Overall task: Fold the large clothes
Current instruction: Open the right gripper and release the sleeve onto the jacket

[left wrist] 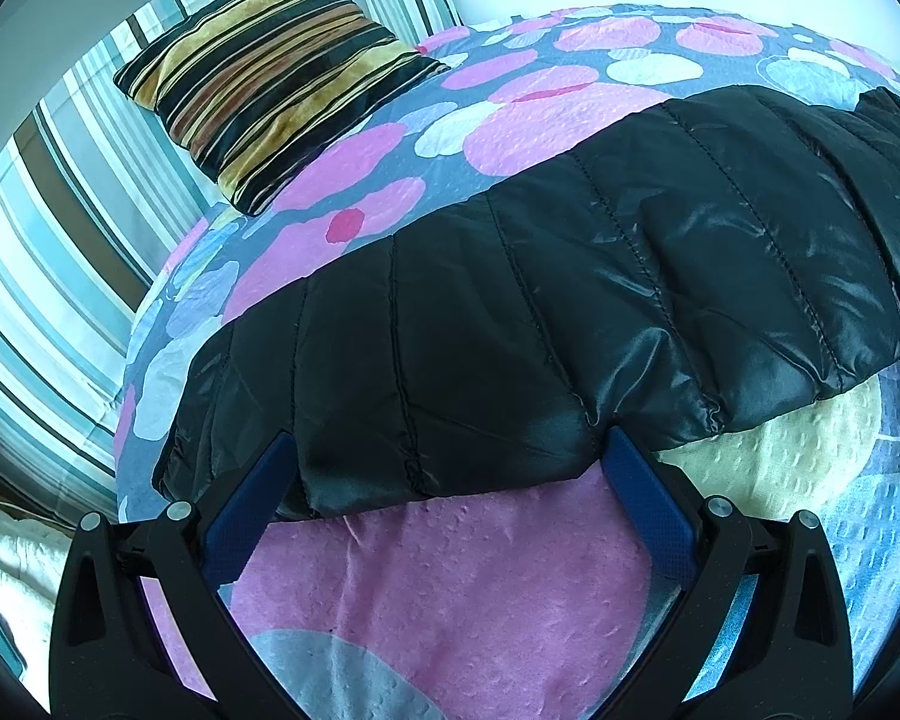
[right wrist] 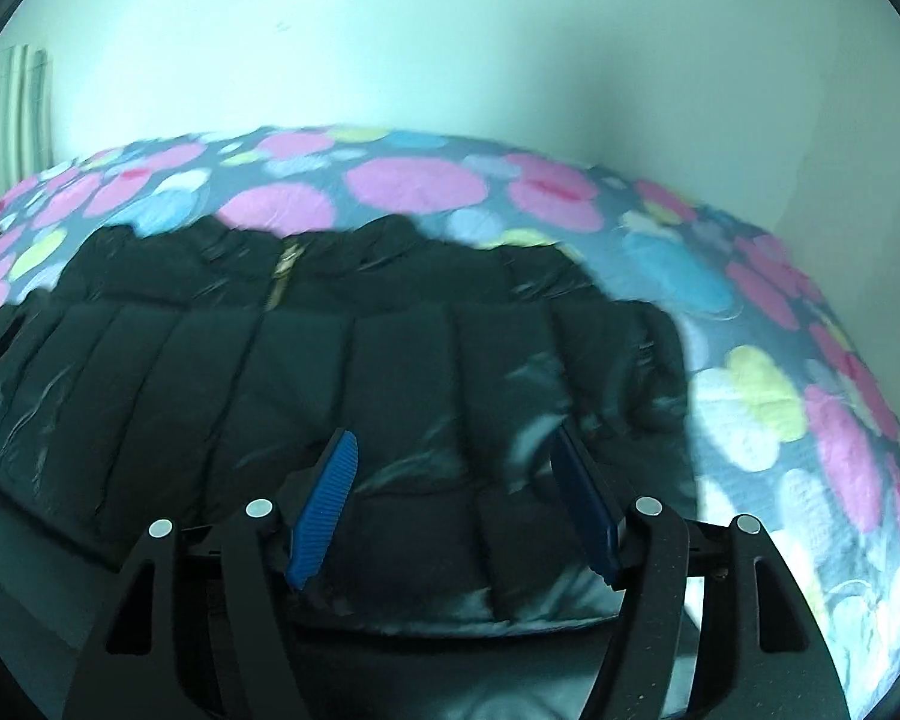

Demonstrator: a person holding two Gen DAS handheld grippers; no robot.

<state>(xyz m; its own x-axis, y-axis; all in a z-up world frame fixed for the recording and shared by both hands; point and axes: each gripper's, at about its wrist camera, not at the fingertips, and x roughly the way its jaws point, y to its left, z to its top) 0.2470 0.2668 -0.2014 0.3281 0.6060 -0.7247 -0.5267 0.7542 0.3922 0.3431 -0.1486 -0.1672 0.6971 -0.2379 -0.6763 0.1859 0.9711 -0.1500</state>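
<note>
Black puffer jacket (left wrist: 570, 300) lies crosswise on the spotted bedspread (left wrist: 450, 588), both left tongs (left wrist: 444, 450) and right tongs (right wrist: 456, 450) spread, released.

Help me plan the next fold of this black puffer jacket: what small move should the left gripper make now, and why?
Probably close the left gripper on the jacket hem. Its jaws stand open with the near edge between the blue pads, lying flat on the dotted bedspread. The right gripper also stands open over the jacket.

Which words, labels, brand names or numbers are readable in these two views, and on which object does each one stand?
None: no readable text in either view.
The black puffer jacket shows no label.
The striped cushion and the bedspread carry patterns only.
</note>
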